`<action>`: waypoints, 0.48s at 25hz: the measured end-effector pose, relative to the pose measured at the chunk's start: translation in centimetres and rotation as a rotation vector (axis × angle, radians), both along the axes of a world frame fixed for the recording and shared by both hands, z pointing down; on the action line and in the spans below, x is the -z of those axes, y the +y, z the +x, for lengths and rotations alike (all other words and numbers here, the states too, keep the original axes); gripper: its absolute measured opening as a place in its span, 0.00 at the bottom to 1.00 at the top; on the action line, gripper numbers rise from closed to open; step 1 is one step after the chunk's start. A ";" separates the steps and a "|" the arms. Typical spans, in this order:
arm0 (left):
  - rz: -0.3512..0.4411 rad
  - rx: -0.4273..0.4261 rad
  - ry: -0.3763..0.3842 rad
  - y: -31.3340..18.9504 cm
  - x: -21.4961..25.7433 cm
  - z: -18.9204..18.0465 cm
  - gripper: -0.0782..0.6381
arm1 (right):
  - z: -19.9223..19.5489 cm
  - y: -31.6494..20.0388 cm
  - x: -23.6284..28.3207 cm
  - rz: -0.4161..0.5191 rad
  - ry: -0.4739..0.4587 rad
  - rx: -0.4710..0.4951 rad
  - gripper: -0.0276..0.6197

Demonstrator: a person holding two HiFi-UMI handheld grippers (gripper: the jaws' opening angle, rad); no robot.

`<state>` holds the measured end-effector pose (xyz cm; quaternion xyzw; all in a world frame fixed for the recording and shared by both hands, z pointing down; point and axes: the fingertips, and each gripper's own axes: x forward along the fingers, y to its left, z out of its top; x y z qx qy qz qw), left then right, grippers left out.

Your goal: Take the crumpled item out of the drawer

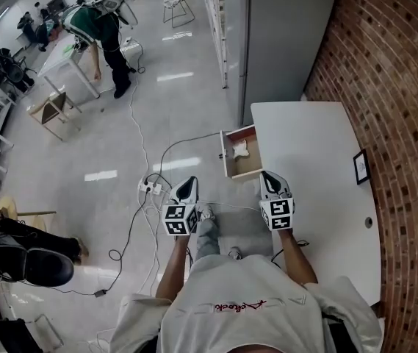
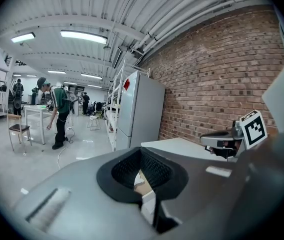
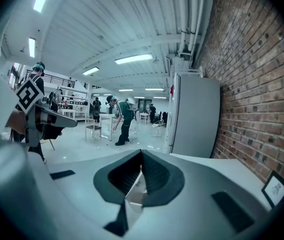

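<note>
**Brick-walled room: both grippers clenched empty, short of the open drawer**

I am holding both pairs of jaws clenched tip to tip with nothing between them. The left gripper [image 1: 189,180] and the right gripper [image 1: 266,175] are each showing closed pads in their own views.

The two are pointing forward and slightly down, side by side and apart from each other. The left gripper is hovering over the floor [image 1: 84,145]. The right gripper is hovering over the near edge of the white table [image 1: 319,145].

Just beyond and between them, the drawer [image 1: 225,153] is standing pulled out of the table's left side. The crumpled item [image 1: 239,150], pale, is lying inside it toward the far end, and neither gripper is touching it.

A power strip [image 1: 150,187] with trailing cables is lying on the floor near the left gripper. A small picture frame [image 1: 361,166] is sitting on the table beside the brick wall [image 1: 392,87]. A tall grey cabinet [image 1: 289,43] is standing beyond the table. Far across the room, a person [image 1: 98,24] in green is bending forward.
</note>
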<state>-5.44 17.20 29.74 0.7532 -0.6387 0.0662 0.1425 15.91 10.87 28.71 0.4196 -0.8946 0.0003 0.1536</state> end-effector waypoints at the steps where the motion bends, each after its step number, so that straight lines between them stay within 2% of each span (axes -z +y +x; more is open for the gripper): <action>1: -0.001 -0.005 0.003 -0.7 0.0 -0.1 0.12 | -0.3 -0.4 -0.2 -0.004 0.004 -0.001 0.06; 7: -0.014 -0.042 0.013 -6.1 -1.2 -2.1 0.12 | -2.7 -4.6 -1.1 -0.019 0.022 -0.022 0.06; 12: -0.006 -0.082 0.014 -11.6 -0.4 -4.4 0.12 | -5.3 -9.6 -0.7 -0.015 0.033 -0.050 0.06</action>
